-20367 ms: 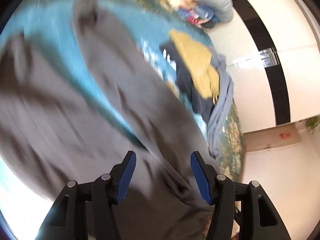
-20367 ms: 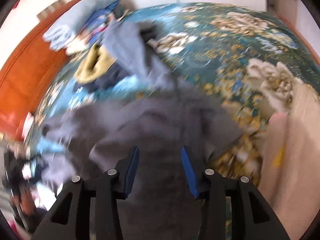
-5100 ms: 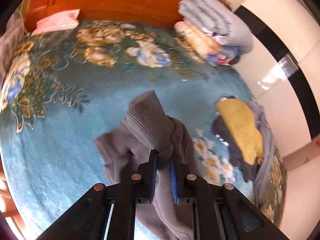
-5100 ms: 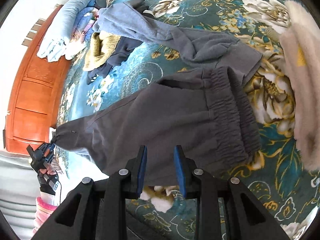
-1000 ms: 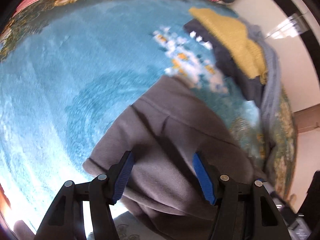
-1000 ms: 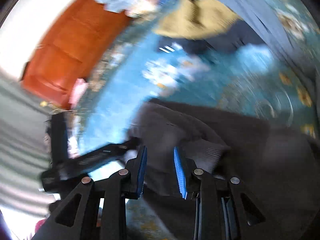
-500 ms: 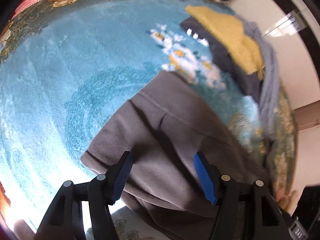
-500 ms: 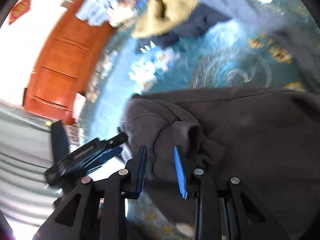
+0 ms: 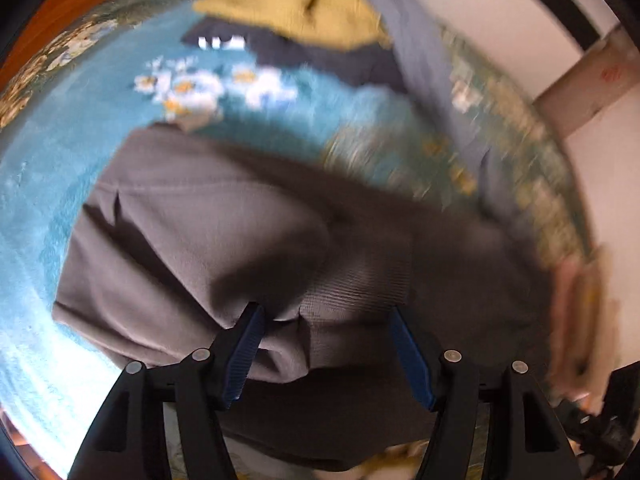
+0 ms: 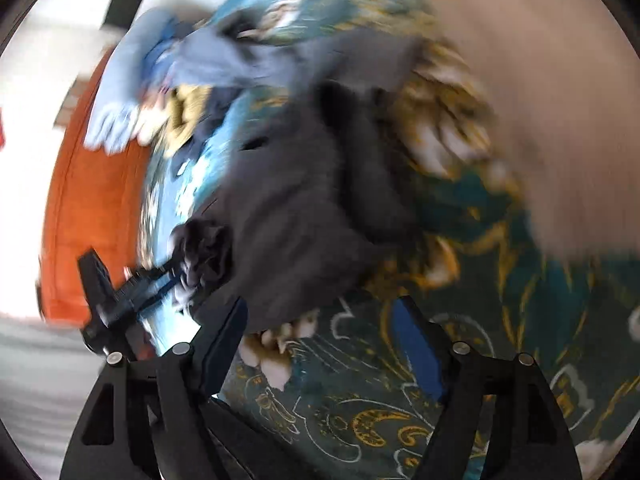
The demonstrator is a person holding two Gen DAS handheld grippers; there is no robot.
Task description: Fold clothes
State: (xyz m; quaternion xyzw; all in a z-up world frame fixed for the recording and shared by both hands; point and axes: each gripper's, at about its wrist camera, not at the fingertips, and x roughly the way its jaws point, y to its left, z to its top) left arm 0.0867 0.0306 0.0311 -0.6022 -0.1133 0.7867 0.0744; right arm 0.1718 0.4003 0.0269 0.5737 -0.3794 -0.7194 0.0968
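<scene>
Dark grey trousers [image 9: 240,220] lie folded on the teal flowered bedspread [image 9: 52,168]. My left gripper [image 9: 326,344] hangs over them, its blue pads wide apart, with a bunched ribbed end [image 9: 352,288] lying between them. The pads do not visibly press on it. In the right wrist view the trousers [image 10: 296,216] spread ahead, and the left gripper [image 10: 176,268] points into the bunched end [image 10: 206,246]. My right gripper [image 10: 324,332] is drawn back over the bedspread [image 10: 480,360]. Its jaws are opening, with nothing held between them.
A heap with a yellow garment [image 9: 296,12], a navy one [image 9: 320,60] and a blue-grey one [image 9: 424,64] lies beyond the trousers. Folded blankets [image 10: 120,108] rest by the orange wooden headboard [image 10: 92,200]. A beige fluffy cloth [image 10: 540,100] fills the right.
The right gripper's jaws have spread wide and let go of the grey ribbed end, then pulled away from the trousers. The left gripper has slid over the bunched end. Both views have rolled.
</scene>
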